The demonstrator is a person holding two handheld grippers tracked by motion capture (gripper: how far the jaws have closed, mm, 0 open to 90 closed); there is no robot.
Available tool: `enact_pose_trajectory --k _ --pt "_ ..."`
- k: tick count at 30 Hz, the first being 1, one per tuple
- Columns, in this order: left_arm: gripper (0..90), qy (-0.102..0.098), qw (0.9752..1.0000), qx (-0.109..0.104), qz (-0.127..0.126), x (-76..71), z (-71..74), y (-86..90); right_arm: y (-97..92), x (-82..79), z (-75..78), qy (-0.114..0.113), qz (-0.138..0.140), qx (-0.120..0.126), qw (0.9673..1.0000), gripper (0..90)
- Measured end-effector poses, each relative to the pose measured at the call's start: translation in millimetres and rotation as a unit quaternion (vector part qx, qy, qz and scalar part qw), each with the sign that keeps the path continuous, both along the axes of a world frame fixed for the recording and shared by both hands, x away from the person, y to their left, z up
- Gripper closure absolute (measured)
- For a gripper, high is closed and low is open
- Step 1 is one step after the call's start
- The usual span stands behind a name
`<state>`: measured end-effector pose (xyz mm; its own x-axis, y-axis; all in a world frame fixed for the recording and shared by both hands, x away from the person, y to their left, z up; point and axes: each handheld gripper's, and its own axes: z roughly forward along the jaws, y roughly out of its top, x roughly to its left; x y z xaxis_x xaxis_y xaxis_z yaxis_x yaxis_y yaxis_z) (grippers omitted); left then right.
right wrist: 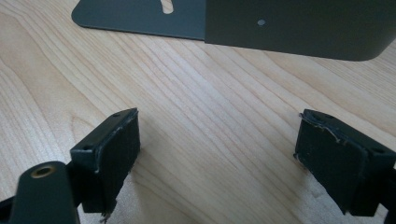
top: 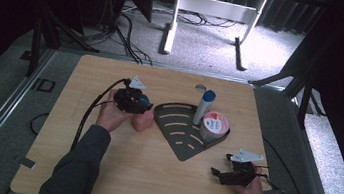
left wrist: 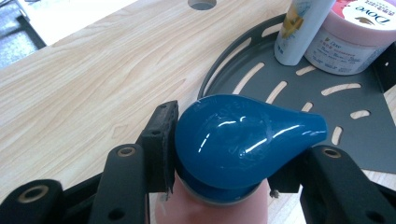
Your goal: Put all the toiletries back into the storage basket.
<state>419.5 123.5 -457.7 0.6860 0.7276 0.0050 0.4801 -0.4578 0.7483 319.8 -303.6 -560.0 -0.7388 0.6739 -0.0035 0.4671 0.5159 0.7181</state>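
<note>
A pink bottle (top: 143, 119) with a glossy blue teardrop cap (left wrist: 243, 140) stands on the wooden table, just left of a dark grey slotted corner rack (top: 179, 138). My left gripper (left wrist: 224, 158) is closed round that cap; one pad (left wrist: 161, 140) presses its side and the other sits under the spout. In the high view the left gripper (top: 136, 103) is over the bottle. On the rack (left wrist: 355, 135) stand a white tube (top: 204, 106) and a pink-lidded Dove jar (top: 215, 126). My right gripper (top: 218, 173) rests near the table's front right, open and holding nothing (right wrist: 219, 154), facing the rack's wall (right wrist: 299, 28).
A round hole (top: 201, 87) is cut in the table behind the rack. Cables trail from both grippers across the wood. Beyond the far edge are table legs and wires on the floor. Bare wood lies between the two hands.
</note>
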Motion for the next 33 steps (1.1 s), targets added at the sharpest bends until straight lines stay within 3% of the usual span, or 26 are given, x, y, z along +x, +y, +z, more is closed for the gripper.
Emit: enact_pose_trajectory --k 20,25,33 --pt "52.9 0.002 0.9997 0.025 0.004 -1.3 3.7 -5.7 0.0 0.0 0.0 0.000 0.000 0.000 1.0000 13.7" --pt "52.9 -0.004 0.9991 0.041 -0.001 -4.4 6.2 -11.3 0.0 0.1 0.0 0.000 0.000 0.000 1.0000 13.6" --pt "52.9 -0.007 0.9992 0.040 0.003 -4.7 9.5 -11.1 0.0 0.0 0.0 0.000 0.000 0.000 1.0000 13.7"
